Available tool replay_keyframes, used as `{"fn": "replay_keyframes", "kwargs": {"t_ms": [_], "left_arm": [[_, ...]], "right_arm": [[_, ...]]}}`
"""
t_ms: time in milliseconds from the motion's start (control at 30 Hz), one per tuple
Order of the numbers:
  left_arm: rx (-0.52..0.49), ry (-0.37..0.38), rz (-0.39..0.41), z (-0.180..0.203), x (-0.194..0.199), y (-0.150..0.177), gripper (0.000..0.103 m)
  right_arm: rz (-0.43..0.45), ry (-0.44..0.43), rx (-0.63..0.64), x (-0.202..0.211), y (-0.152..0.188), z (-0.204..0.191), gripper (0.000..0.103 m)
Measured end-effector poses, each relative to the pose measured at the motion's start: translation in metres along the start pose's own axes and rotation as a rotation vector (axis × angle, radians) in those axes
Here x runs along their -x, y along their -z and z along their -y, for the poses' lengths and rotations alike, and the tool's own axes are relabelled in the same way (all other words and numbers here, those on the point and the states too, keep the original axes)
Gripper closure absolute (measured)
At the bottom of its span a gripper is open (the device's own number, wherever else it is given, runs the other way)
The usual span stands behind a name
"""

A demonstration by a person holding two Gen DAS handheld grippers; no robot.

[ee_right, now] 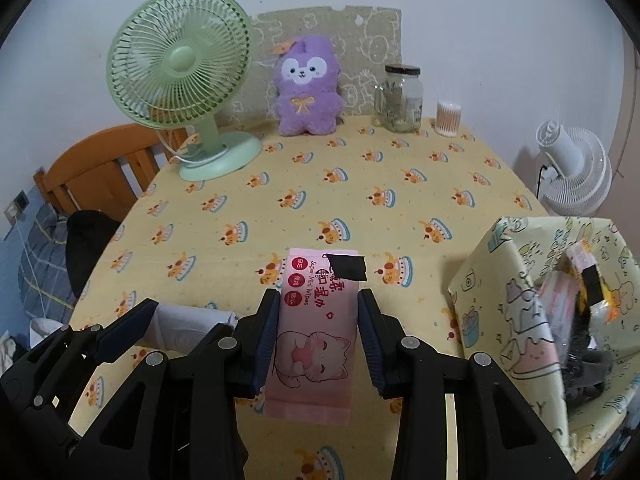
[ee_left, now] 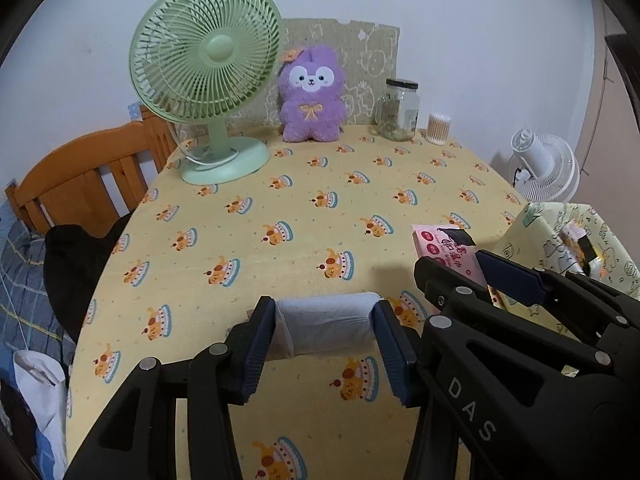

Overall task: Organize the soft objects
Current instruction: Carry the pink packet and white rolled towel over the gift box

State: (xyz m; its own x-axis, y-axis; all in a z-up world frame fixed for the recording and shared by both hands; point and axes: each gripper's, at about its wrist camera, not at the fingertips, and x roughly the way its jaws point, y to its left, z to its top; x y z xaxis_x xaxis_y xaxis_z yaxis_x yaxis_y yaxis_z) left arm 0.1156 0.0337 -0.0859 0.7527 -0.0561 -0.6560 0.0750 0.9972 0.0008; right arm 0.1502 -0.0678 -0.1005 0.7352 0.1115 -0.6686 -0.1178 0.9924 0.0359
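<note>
In the left wrist view, the left gripper (ee_left: 326, 340) has its jaws clenched on the two ends of a pale tissue pack (ee_left: 326, 326), holding it crosswise and clear of the yellow worktop (ee_left: 248, 240); gripping the short ends probably keeps the soft pack from folding. At about three o'clock, the right gripper (ee_left: 452, 276) carries a pink wipes pack (ee_left: 444, 250) toward the patterned box (ee_left: 560, 248) at the worktop's right edge. At twelve o'clock, well apart, a purple plush (ee_left: 312, 96) sits upright against a board, with a green fan (ee_left: 208, 56) at eleven o'clock.

In the right wrist view, the right gripper (ee_right: 318, 336) has its jaws clasping the wipes pack (ee_right: 316, 332) by its long sides, so it hangs lengthwise, black tape (ee_right: 348, 266) at its far end. The box (ee_right: 532, 300) stands open at three o'clock and already holds other packets, so it looks like the destination. The left gripper (ee_right: 172, 324) shows at nine o'clock with the tissue pack (ee_right: 188, 322).
</note>
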Motion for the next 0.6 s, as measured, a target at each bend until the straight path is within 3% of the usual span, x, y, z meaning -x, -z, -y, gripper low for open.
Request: {"fn": "replay_keyframes", "kwargs": {"t_ms": [600], "left_arm": [[0.012,-0.04,0.095,0.007,0.055,-0.007,0.051]], "right_arm": [[0.098,-0.042,0.045,0.058,-0.009,-0.005,0.061]]}}
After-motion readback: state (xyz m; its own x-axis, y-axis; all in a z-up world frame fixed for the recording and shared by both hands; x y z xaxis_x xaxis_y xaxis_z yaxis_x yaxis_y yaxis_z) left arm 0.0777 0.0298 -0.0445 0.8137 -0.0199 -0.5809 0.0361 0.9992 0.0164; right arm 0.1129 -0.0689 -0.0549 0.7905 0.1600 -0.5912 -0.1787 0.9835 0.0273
